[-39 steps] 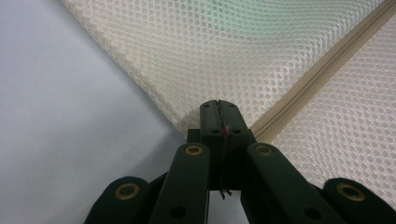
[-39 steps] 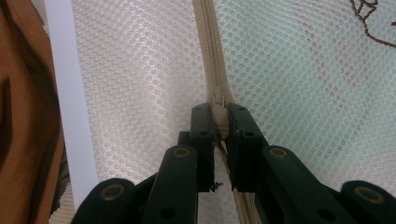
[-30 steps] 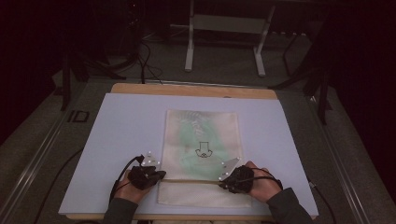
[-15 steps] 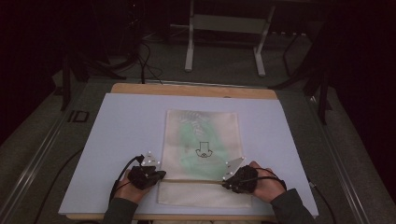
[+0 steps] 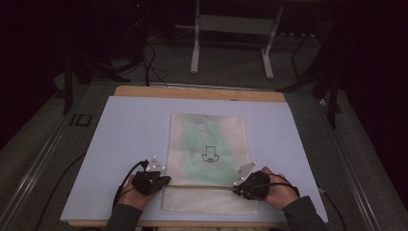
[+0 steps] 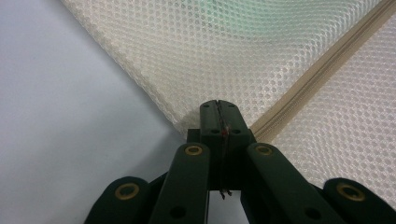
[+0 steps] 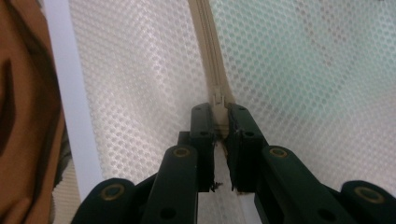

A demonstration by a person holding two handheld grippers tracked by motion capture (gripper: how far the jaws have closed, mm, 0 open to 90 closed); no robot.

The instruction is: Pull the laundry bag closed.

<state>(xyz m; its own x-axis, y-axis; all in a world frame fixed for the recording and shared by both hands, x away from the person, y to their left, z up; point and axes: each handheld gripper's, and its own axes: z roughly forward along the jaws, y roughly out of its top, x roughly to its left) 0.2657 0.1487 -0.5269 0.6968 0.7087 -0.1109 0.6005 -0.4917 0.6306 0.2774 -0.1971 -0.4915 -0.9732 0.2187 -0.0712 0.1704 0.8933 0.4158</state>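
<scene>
Mesh bag [image 5: 208, 163], cream, flat on the white table cover [image 5: 130, 134], roughly centred, long side running away from the person. Green item with a small black print visible through the mesh in the upper part. Zipper [image 5: 202, 186] crossing the bag near its near end, from left edge to right edge.

Left gripper [image 5: 163, 181] at the bag's left edge, level with the zipper line. In the left gripper view [image 6: 218, 109], jaws pressed together with almost no gap, tips sitting right at the mesh corner where the zipper tape [image 6: 322, 74] ends; a thin scrap seems caught between the pads, probably bag edge fabric, hard to confirm at this angle.

Right gripper [image 5: 236, 189] at the right end of the zipper, low on the table. In the right gripper view [image 7: 219, 116], jaws closed in on the zipper slider [image 7: 218, 99], one pad on each side, tab pinched between them. Zipper tape running straight ahead from the tips, mesh on both sides, green tint under the far-side mesh.

Both hands resting low at the near table edge, grippers well apart, one per bag side.
</scene>
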